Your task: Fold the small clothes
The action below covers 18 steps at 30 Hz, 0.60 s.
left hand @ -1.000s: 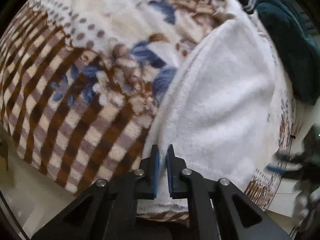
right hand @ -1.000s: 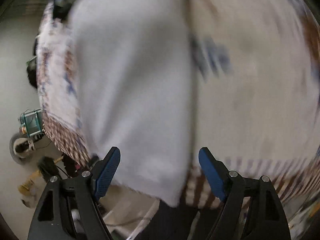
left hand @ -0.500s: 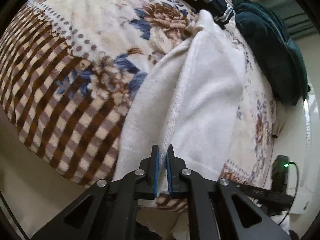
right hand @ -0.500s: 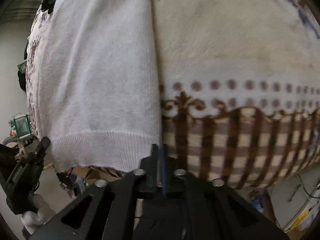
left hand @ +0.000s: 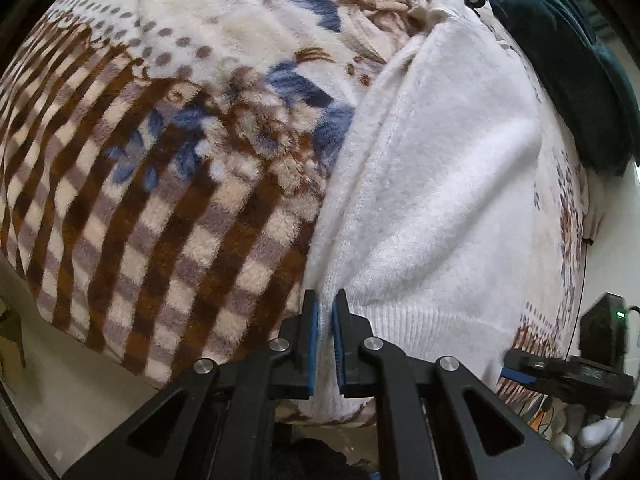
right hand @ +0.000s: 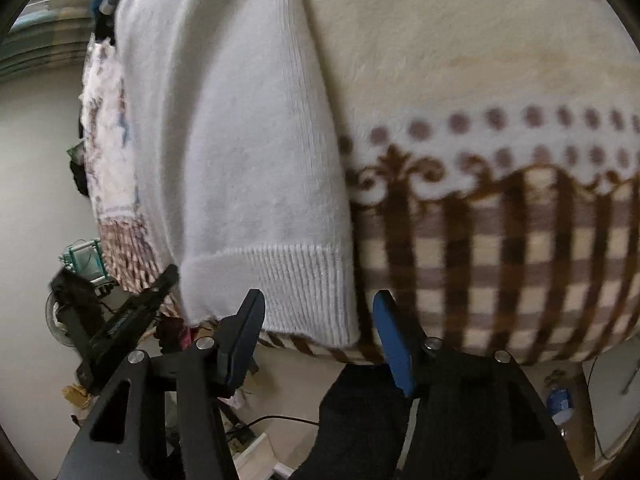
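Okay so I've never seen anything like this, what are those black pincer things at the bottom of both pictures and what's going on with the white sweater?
Each is a hand-held gripper that a person carries, with a camera looking along its two fingers. One picture comes from the left hand-held gripper, which is shut on the ribbed hem corner of the white sweater. The other comes from the right hand-held gripper; its jaws are opening at the opposite hem corner, pads not pressing the cloth. The sweater lies on a patterned fleece blanket, with dark clothes beyond it.

White knit sweater [left hand: 440, 200] with ribbed hem, cream blanket [left hand: 160, 160] with brown checks, mauve dots, blue-and-brown flowers, dark teal cushion [left hand: 560, 72], black hand-held gripper [right hand: 318, 332] with blue pads [right hand: 394, 344]
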{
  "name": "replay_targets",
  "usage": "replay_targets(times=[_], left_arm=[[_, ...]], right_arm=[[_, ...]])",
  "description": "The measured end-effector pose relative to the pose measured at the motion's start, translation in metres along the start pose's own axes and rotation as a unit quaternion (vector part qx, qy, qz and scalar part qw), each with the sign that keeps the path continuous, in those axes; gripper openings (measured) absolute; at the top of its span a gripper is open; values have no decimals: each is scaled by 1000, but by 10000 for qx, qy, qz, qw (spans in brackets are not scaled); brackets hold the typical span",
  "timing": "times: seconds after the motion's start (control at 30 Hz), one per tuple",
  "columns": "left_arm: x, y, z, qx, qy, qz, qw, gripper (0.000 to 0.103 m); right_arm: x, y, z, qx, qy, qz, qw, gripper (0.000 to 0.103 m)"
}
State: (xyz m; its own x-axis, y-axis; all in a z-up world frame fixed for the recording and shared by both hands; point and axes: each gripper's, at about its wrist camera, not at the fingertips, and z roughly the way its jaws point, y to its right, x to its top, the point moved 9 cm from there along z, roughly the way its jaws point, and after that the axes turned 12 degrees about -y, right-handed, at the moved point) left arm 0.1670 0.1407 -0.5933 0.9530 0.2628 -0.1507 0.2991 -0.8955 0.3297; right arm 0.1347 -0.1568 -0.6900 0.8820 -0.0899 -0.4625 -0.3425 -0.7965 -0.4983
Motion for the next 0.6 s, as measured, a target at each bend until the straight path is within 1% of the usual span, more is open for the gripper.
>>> replay_targets(times=[0.03,0.07,0.1,0.17,0.2,0.27,0.3,0.37,0.47,0.5,0.53,0.57,0.6], left_arm=[[-1,0,-1,-17,-1,15,10000,5],[-2,-1,-3,-50,6,15,10000,5],[-4,0,-6,-124,15,12,9999,5],[-7,1,-11,-215,10,97,9997,5],[-8,2,-11,-204,-2,152,9997,5],[-9,0,-4,-163,-78,179,9997,5],[-9,-3,3,-146,-129,149,9997,5],[-6,-4,13,-180,-199,69,9996,5],[-3,-1,13,-218,-235,98,9994,6],[-2,-1,10,-232,-253,130,9993,9],[-3,-2,5,-281,-248,125,9992,9],[-3,0,-1,-413,-227,77,9989,10],[-2,0,-6,-497,-213,48,9985,10]], right_arm=[[0,1,6,-6,-26,44,10000,57],[0,5,14,-111,-62,131,9998,27],[4,3,18,-185,-8,165,9997,9],[4,6,18,-422,127,183,9989,9],[-1,6,10,-501,253,163,9983,9],[-11,6,-6,-643,500,109,9966,8],[-16,8,-11,-633,548,116,9964,8],[-20,6,-12,-639,516,171,9965,8],[-12,12,-4,-592,281,201,9976,9],[-10,11,0,-512,165,202,9983,10],[-8,11,1,-485,93,213,9986,10],[-6,7,2,-466,64,219,9987,14],[-4,7,1,-378,35,216,9990,14]])
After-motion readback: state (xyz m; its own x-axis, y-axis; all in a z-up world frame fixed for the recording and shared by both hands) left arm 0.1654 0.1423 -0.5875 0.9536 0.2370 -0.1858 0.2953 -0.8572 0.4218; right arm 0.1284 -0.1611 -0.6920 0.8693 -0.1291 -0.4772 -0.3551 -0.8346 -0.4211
